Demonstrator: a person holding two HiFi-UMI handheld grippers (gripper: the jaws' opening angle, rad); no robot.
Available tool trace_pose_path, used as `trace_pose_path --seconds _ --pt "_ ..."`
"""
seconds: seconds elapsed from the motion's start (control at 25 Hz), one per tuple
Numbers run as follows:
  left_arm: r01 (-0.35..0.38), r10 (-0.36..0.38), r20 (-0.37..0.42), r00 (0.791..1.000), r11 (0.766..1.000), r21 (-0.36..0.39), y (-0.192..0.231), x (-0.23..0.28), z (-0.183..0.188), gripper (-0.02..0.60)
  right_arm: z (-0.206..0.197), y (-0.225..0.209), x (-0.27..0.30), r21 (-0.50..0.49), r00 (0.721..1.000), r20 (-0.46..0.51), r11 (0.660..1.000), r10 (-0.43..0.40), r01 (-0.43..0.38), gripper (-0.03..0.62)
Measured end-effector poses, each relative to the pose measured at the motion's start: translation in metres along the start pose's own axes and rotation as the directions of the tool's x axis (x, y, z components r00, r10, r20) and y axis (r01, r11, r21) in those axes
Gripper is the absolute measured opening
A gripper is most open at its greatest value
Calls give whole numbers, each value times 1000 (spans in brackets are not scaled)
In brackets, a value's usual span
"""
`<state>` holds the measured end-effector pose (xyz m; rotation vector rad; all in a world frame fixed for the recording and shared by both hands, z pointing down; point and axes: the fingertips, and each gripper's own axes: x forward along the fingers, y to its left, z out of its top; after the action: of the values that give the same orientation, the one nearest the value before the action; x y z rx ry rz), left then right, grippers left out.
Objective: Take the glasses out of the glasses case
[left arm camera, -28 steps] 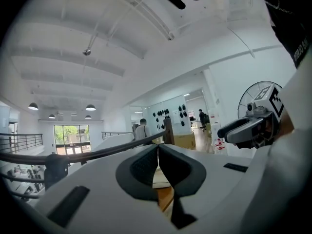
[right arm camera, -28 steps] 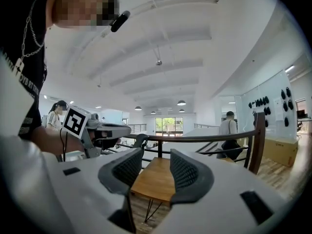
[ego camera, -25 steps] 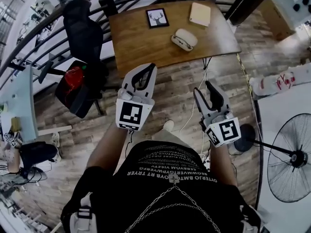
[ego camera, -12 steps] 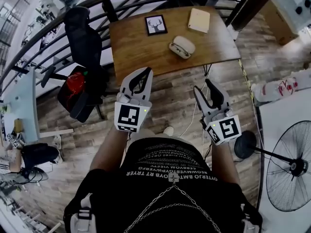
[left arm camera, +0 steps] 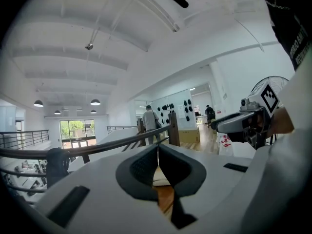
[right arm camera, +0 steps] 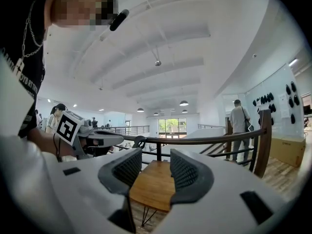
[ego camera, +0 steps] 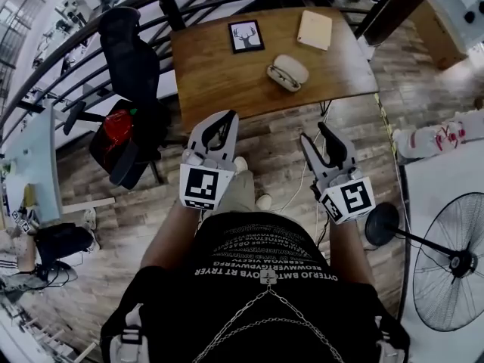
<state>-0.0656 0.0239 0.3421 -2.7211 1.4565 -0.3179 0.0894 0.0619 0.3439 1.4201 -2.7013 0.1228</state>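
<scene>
The pale oval glasses case (ego camera: 287, 72) lies on the wooden table (ego camera: 219, 74), right of its middle; it is too small to tell whether glasses show in it. Both grippers hang over the floor, well short of the table's near edge. My left gripper (ego camera: 226, 116) (left arm camera: 157, 147) is shut, its dark pads meeting in a thin line with nothing between them. To its right my right gripper (ego camera: 313, 135) (right arm camera: 156, 167) stands open and empty, and the table top (right arm camera: 152, 184) shows through the gap.
A framed deer picture (ego camera: 246, 36) and a tan notebook (ego camera: 314, 29) lie at the table's far side. A railing (ego camera: 91, 29) runs behind the table. A black chair (ego camera: 128, 51) with a red bag (ego camera: 115, 127) stands at the left, a floor fan (ego camera: 454, 263) at the right. Cables (ego camera: 299, 184) trail over the plank floor.
The person has stepped toward the table: a shoe now shows ahead of the body and the table sits a little nearer. Both grippers keep their pose and state.
</scene>
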Motion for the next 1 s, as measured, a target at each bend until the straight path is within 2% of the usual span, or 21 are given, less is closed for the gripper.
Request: trace_pose_path --seconds 0.48,1.0 --pt "106 -106 10 994 994 -14 19 63 -1 29 3 -24 47 15 999 -13 999 -50 51 172" --pt "146 -146 -16 989 989 -15 52 115 -9 29 -1 -61 96 40 997 -25 996 -79 80 170"
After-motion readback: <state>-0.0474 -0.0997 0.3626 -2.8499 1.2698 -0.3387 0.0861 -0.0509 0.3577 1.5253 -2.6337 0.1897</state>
